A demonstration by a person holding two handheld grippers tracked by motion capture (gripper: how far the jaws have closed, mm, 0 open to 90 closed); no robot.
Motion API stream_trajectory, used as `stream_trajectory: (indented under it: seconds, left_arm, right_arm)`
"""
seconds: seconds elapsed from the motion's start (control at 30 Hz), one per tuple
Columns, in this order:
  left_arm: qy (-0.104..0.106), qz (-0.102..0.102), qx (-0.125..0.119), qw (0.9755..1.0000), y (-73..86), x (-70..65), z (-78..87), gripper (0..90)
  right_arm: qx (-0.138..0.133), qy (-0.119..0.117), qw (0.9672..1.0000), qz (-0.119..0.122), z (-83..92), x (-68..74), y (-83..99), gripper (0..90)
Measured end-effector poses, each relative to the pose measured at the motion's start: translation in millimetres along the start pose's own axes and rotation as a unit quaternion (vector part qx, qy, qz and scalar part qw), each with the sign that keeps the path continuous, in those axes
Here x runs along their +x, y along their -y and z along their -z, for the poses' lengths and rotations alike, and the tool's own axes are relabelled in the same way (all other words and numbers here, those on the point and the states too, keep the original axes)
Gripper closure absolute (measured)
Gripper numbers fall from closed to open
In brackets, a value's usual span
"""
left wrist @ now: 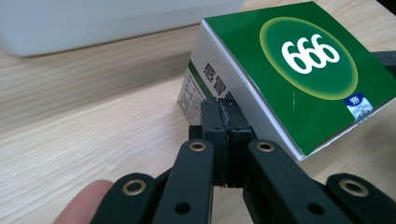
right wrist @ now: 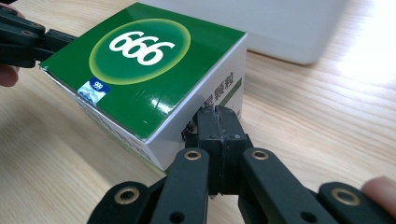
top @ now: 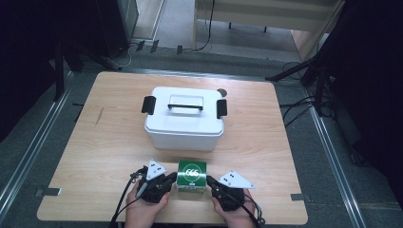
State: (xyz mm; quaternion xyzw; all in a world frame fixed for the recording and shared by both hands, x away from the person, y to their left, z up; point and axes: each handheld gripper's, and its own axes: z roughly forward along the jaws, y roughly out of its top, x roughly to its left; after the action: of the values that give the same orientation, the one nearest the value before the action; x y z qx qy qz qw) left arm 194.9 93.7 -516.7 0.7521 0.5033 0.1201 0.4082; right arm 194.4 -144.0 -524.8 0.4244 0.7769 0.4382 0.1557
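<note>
Right gripper [right wrist: 219, 122] jaws closed, touching green box [right wrist: 140, 70] side

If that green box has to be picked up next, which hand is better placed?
Neither clearly: the left gripper and right gripper, jaws shut, press opposite sides of the green-topped white cardboard box. Probably both lift it together, squeezing it between them.

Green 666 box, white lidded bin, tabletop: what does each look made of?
Green 666 box: likely glossy printed cardboard; sharp folded edges, light glare on top. White lidded bin: apparently matte moulded plastic with rounded corners, black clips and handle. Tabletop: light wood or wood-look laminate, going by the grain lines; which one can't be told.
</note>
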Motion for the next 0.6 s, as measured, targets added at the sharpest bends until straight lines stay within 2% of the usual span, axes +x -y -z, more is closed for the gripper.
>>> stream_trajectory:
  seconds: [0.37,0.53,0.57,0.6]
  left_arm:
    - [0.020,-0.012,0.003,0.9997,-4.6,-21.3,-13.6,90.0]
    - [0.028,-0.016,-0.003,0.9995,-4.3,-23.4,-16.6,90.0]
    - [0.030,-0.020,-0.002,0.9993,-4.1,-21.7,-15.7,87.6]
    - [0.030,-0.020,-0.002,0.9993,-4.1,-21.7,-15.7,81.3]
  right_arm:
    - [-0.001,0.010,0.9998,-0.014,17.3,-22.1,7.9,90.0]
    - [-0.005,0.014,0.9998,-0.013,21.6,-28.8,10.6,90.0]
    - [-0.006,0.016,0.9998,-0.009,22.6,-30.0,10.9,89.0]
    - [-0.011,0.020,0.9997,-0.007,24.6,-31.4,10.9,86.3]
